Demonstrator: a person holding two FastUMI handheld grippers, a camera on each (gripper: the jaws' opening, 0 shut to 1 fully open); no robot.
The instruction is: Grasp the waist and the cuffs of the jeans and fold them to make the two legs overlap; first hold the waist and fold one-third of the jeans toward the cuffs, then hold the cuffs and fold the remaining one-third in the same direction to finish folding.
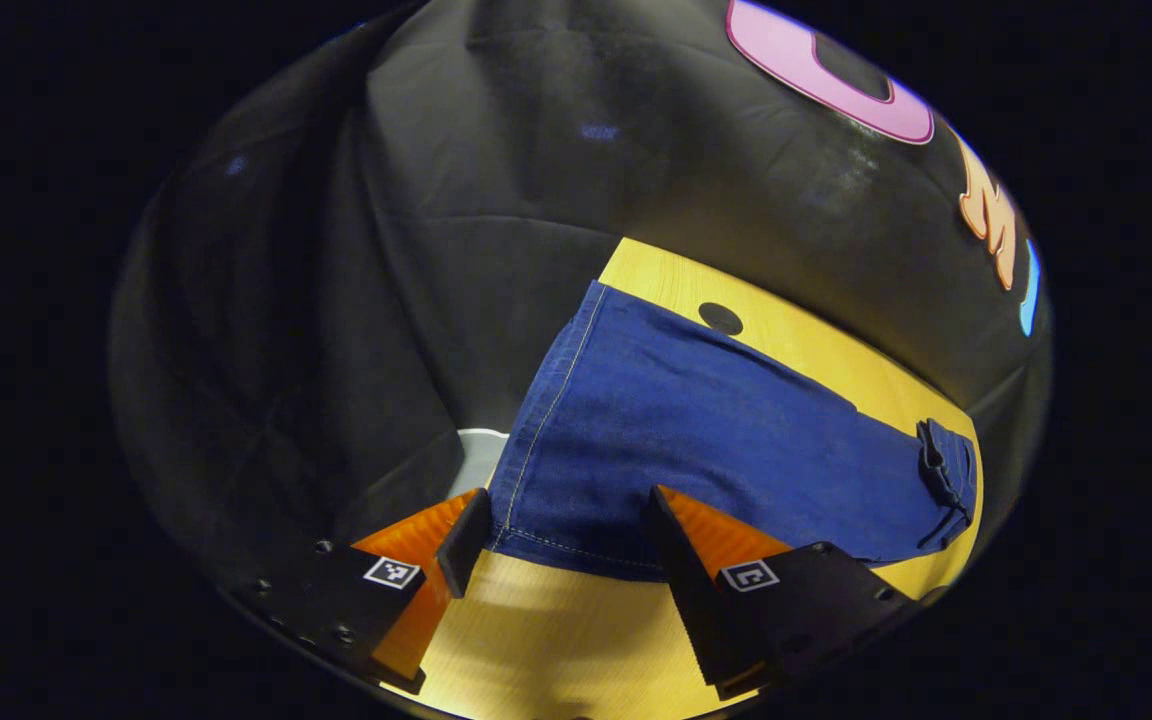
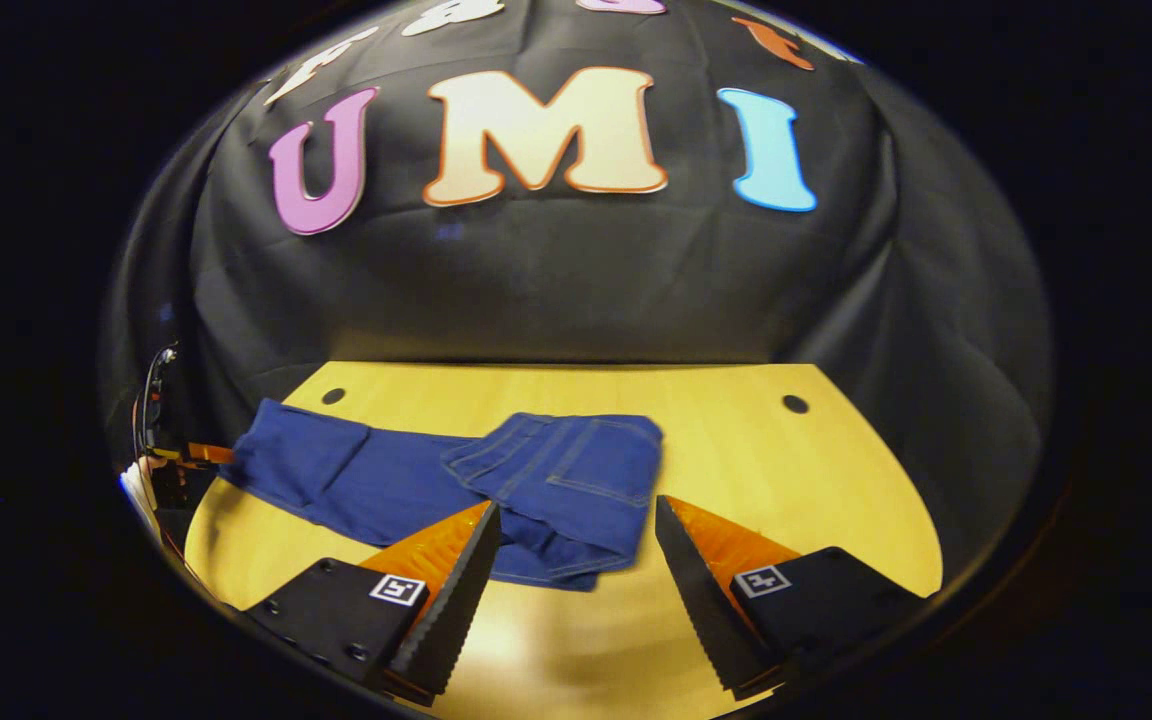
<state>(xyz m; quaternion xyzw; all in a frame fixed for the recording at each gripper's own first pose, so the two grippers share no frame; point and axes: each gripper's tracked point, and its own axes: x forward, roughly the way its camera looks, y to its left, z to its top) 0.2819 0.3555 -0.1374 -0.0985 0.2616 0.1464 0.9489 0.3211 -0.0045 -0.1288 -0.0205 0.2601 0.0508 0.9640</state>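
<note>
Fingers of your left gripper (image 1: pixel 561 535) and right gripper (image 2: pixel 576 545) stand spread and empty: jeans (image 2: pixel 456 480) lie legs-stacked on the table (image 2: pixel 786 480), waist already folded left, cuffs (image 1: pixel 576 545) next.

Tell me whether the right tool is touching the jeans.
Cannot tell. In the right gripper view, the right tool is open with its fingers overlapping the folded waist end of the jeans, but no contact or gap shows plainly.

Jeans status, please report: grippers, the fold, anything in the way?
Both grippers, left and right, open, holding nothing. Jeans on table, waist end folded over legs. Nothing in the way.
</note>
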